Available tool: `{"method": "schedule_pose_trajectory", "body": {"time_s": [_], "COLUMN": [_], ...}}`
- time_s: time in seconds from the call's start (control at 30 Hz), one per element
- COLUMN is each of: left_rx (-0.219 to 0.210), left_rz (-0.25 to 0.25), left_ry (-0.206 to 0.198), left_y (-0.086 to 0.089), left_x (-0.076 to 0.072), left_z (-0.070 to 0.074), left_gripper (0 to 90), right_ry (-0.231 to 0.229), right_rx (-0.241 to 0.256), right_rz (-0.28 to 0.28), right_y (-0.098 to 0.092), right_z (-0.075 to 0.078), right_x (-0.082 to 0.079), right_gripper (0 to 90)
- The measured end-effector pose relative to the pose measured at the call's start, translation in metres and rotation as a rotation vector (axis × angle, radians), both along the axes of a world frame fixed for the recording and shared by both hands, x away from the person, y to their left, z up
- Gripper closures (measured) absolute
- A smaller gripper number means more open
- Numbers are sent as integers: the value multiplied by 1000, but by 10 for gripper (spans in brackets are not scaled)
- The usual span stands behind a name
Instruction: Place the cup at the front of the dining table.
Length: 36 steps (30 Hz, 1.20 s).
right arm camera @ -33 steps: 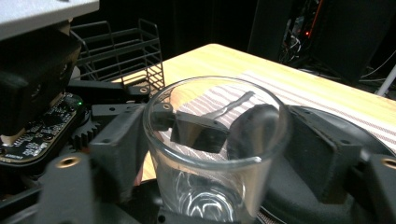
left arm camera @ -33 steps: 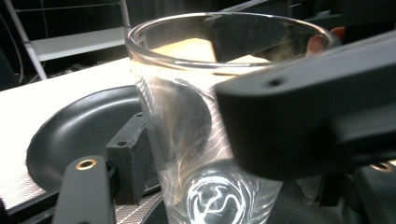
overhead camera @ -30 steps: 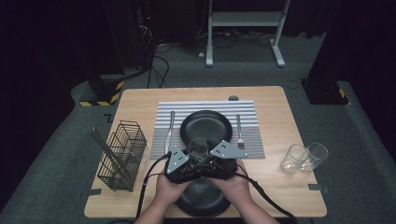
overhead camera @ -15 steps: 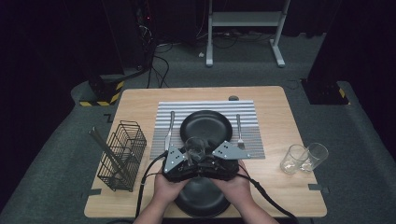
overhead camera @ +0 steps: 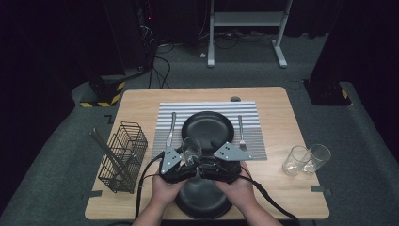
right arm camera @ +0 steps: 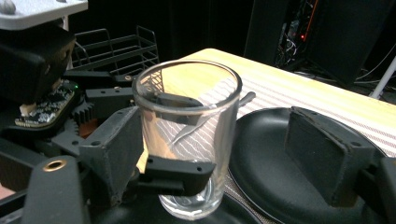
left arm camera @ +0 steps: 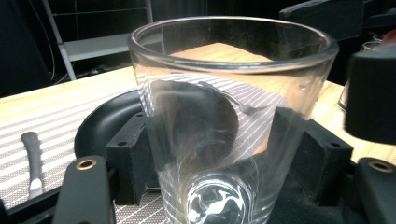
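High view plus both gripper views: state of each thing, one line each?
Glass: upright, empty, clamped in the left gripper.
Right gripper: open, jaws either side of the glass, far jaw well clear.
Far plate: on the striped mat, empty.
Near plate: under the hands, empty.
Two glasses: upright, empty, at table's right.
Fork: flat on mat.
Knife: flat on mat.
Wire rack: upright.

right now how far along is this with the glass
Done: plate, knife and fork lie on the striped mat. In hand: the left gripper clamps the glass upright; the right gripper brackets it, open. Left: setting it down; two glasses wait aside.
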<state>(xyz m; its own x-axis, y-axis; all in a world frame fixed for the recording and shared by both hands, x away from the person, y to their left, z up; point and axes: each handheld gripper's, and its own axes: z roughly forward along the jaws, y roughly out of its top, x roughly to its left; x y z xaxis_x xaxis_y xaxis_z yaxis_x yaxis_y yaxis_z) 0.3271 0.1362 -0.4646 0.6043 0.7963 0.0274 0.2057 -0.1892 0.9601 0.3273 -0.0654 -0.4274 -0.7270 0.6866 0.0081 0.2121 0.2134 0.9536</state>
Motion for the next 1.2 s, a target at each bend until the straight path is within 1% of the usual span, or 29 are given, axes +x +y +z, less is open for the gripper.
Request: {"method": "schedule_pose_trajectory", "body": {"time_s": [0.07, 0.3, 0.47, 0.6, 0.7, 0.77, 0.87, 1.0, 1.2], "left_rx": [-1, 0, 1, 5, 3, 7, 9, 7, 16], "left_rz": [8, 31, 50, 64, 71, 75, 85, 95, 115], "left_ry": [1, -4, 0, 0, 1, 3, 7, 11, 17], "left_y": [1, 8, 13, 16, 17, 18, 19, 19, 22], "left_x": [0, 1, 3, 3, 4, 5, 5, 7, 10], "left_z": [0, 0, -1, -2, -3, -3, -4, -6, -9], "left_gripper": [306, 306, 306, 306, 306, 306, 306, 306, 306], "right_ry": [3, 14, 15, 18, 17, 23, 46, 51, 48], "right_rx": [-8, -7, -23, -45, -42, -45, -50, -57, -68], "right_rz": [-2, -6, 1, -11, -12, -13, -5, -13, -36], "right_y": [-1, -5, -10, -13, -16, -19, -22, -26, -37], "right_z": [0, -2, -5, -7, -8, -10, -14, -20, -27], "right_x": [0, 2, 2, 2, 1, 2, 2, 3, 2], "right_gripper": [191, 182, 178, 178, 178, 180, 197, 207, 219]}}
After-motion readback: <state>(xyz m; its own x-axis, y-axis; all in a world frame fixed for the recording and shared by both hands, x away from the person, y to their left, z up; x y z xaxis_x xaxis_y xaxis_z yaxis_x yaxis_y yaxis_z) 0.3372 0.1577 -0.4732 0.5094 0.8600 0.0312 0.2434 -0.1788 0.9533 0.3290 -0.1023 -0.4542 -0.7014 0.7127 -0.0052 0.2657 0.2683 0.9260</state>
